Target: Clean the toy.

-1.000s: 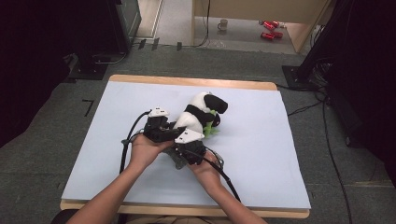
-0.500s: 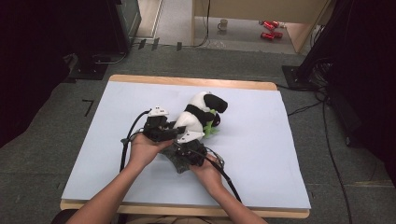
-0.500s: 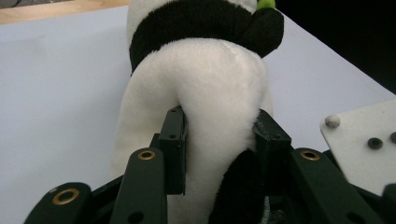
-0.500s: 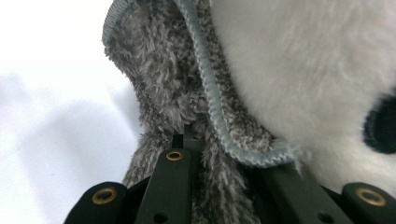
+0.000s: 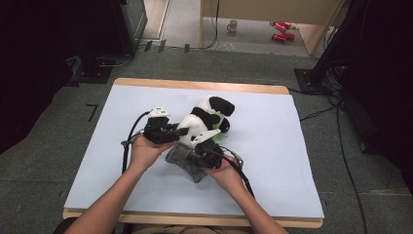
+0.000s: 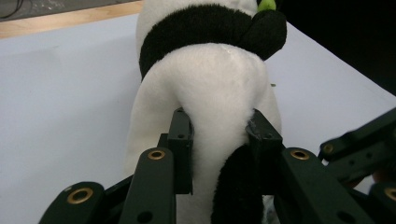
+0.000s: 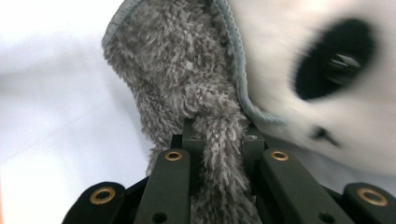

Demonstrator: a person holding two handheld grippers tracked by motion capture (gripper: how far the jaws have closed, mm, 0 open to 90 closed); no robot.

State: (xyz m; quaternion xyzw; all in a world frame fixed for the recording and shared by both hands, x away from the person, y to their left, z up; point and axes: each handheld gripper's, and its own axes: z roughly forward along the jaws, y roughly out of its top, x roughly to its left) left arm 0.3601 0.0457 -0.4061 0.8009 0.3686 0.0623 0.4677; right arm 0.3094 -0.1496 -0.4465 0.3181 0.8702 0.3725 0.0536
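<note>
Panda toy [image 5: 202,122], black and white plush, lying mid-table [image 5: 292,146]; we pinch its white body in the left gripper [image 6: 219,140], whose jaws have just been closing. Grey fuzzy cloth [image 7: 187,79], just beside the panda's face, clamped in our right gripper [image 7: 223,135].

A wooden-edged table [image 5: 146,82] is covered by a pale blue sheet [image 5: 292,161]. On the sheet, near its middle, a plush panda [image 5: 204,119] and a grey fleecy cloth [image 5: 182,161] are seen, the cloth lying just beside the panda's near side.
</note>
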